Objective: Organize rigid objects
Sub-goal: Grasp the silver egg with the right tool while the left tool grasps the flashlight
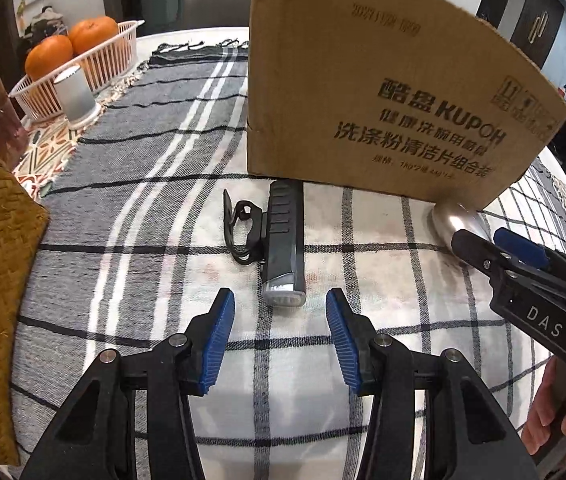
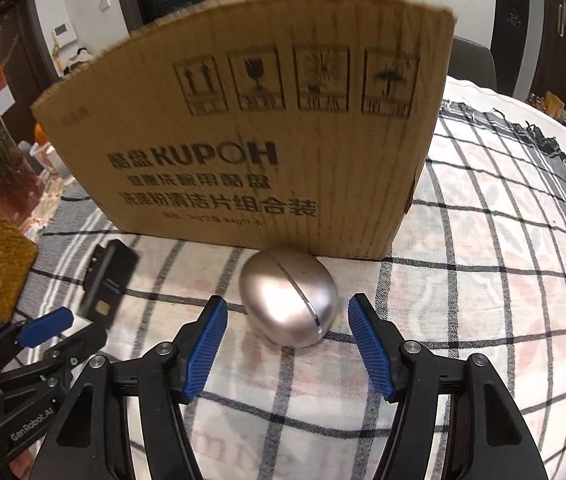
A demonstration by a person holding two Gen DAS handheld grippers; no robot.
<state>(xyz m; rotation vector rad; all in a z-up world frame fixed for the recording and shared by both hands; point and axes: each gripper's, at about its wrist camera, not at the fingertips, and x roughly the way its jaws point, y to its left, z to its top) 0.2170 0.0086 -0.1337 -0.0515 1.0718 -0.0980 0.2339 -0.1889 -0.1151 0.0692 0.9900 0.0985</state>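
Your left gripper [image 1: 280, 338] and right gripper [image 2: 287, 344]: black frames, ribbed blue pads, silver screws, white "DAS" lettering; bare skin showed.

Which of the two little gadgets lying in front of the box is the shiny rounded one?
The silver egg-shaped case, lying before the right gripper. The other, a bike light, is black, long and boxy.

a home dining room, round table [image 1: 187, 36] under a plaid tablecloth [image 1: 155, 128], basket of oranges [image 1: 83, 64] at the table's far left edge, chair [image 1: 215, 4] behind the table, dark cabinet doors [image 2: 555, 28] beyond it
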